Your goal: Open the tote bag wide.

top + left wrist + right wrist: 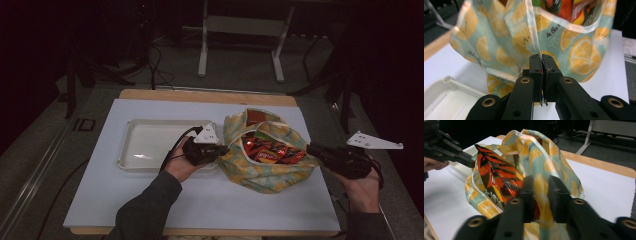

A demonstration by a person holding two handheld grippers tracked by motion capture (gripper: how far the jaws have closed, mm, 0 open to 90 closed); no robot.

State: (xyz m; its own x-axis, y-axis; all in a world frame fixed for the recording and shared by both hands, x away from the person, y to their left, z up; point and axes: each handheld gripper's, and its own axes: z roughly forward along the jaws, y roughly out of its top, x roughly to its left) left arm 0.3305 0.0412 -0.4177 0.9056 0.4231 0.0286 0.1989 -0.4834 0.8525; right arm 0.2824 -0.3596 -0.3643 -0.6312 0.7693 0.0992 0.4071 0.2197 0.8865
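Two claws work one lemon-print bag (267, 170) of orange snack packets (267, 149) at the desk's (150, 200) centre: left claw (226, 148) pinching its left rim, right claw (310, 147) parted around its right rim; one white tray (150, 145) lies left.

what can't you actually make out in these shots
- How many snack packets are in the lemon-print bag: the high view is dim, and the bag's cloth covers the lower ones.
- Print on the orange packet: blurred in the right gripper view.
- Whether the right gripper pinches the cloth between its jaws: blurred.
- The tray: cut off by the left gripper view's edge.
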